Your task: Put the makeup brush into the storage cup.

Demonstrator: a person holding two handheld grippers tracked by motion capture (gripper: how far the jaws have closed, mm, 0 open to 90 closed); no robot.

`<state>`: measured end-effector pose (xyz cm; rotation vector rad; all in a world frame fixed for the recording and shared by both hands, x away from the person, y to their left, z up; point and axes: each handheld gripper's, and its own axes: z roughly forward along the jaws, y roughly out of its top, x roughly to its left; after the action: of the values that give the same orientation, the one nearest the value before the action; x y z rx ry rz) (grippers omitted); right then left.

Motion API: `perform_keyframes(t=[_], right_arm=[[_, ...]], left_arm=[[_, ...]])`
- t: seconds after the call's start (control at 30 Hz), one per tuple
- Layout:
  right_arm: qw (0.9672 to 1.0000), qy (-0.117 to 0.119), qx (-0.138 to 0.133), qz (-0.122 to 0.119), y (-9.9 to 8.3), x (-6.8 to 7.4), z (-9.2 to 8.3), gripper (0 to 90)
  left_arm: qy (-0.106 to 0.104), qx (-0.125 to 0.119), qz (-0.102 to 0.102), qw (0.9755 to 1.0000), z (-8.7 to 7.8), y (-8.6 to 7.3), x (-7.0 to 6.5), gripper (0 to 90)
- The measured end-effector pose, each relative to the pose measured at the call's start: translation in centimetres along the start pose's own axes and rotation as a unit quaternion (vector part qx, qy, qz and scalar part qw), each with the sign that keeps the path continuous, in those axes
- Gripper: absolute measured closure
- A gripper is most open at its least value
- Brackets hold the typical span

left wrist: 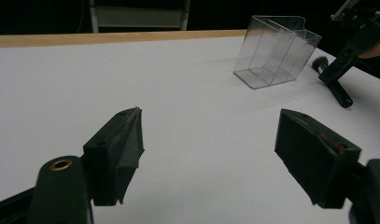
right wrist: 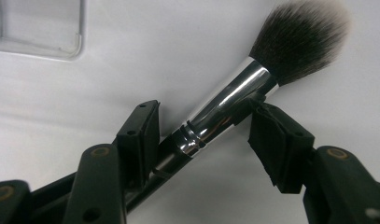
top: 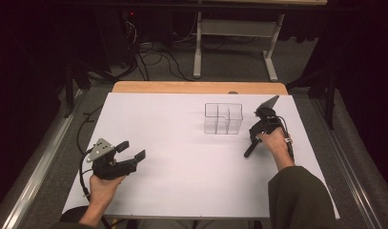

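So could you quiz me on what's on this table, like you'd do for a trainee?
1. Fill in: the left gripper has its jaws ___ with nothing between them.
2. Which has the makeup brush between its jaws? A: left gripper. B: right gripper. C: neither.
3. True or false: the clear organiser already has a brush standing in it.
Key: 1 open; 2 B; 3 false.
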<state>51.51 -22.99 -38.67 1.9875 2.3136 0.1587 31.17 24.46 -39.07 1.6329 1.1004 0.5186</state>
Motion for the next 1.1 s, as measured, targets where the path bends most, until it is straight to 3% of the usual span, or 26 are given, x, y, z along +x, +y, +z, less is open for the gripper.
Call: perform_keyframes(t=[0.5, 1.1], right_arm=[[0.9998, -0.007, 0.002, -0.019, -0.19, -0.1, -0.05, 56.5], [0.9981, -0.011, 0.012, -0.059, -0.53, -0.05, -0.17, 70.0]], left_arm=[[0.0, 0.004, 0.001, 1.0, 0.1, -0.03, -0.03, 23.7], [-0.001, 0.007, -0.002, 1.0, 0.19, -0.04, -0.04, 23.9]])
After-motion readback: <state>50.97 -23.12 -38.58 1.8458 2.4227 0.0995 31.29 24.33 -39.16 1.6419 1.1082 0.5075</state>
